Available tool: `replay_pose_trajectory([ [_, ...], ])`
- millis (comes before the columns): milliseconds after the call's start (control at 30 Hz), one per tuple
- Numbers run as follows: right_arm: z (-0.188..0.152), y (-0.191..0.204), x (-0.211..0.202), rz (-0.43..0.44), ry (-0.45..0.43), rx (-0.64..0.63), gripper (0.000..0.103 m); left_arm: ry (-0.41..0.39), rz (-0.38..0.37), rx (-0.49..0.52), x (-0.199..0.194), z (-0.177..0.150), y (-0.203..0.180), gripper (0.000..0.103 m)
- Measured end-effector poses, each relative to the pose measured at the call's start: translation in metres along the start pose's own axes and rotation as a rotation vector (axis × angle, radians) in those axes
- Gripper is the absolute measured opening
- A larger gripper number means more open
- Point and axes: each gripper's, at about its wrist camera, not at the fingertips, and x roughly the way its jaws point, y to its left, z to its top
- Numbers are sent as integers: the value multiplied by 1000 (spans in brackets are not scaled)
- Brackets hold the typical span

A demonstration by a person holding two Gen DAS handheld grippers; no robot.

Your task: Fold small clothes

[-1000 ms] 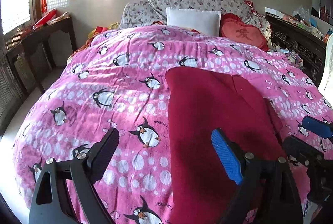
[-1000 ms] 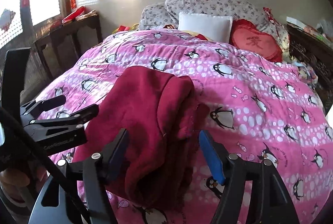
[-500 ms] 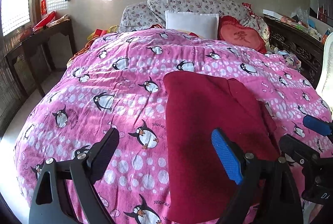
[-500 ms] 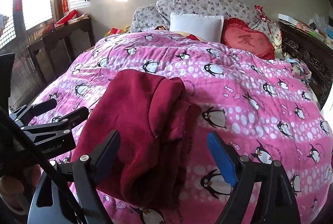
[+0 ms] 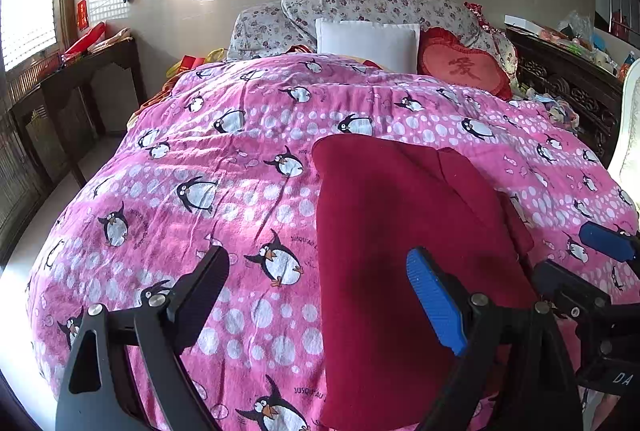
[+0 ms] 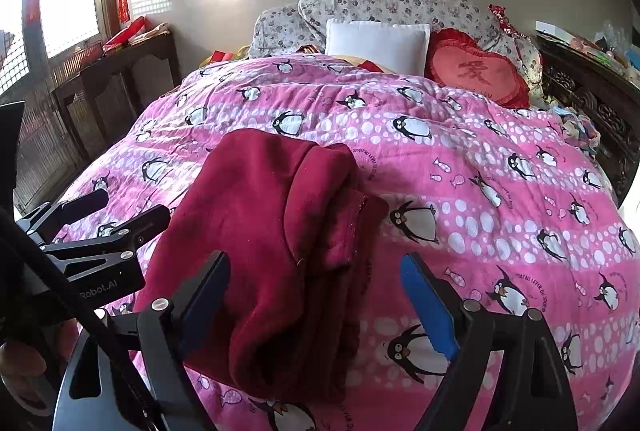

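On the pink penguin-print bed quilt [image 5: 248, 167], the folded dark-red fleece garment [image 6: 260, 231] lies flat; both grippers' fingers [image 5: 434, 305] gape empty, so smoothing the lumpy right edge looks wise.

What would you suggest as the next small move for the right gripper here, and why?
Probably lower the open right gripper onto the loose folded flap at the dark red garment's right edge and pinch it: both grippers are open and hold nothing, and that edge lies bunched on the penguin blanket.

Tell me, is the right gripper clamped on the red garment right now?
No, the right gripper stands wide open above the red garment, which lies loose on the penguin blanket.
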Motion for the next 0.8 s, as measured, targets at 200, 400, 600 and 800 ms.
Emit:
replay_pose_trajectory([
  [200, -1, 2, 1, 4, 4, 4, 90, 4, -4, 0, 1, 0, 0, 90],
  [400, -1, 2, 4, 8, 9, 7, 90, 5, -5, -3, 2, 0, 1, 90],
  [600, -1, 2, 6, 11, 15, 6, 90, 8, -7, 3, 4, -1, 1, 90],
  [800, -2, 0, 7, 6, 18, 15, 90, 9, -5, -1, 4, -2, 1, 90],
])
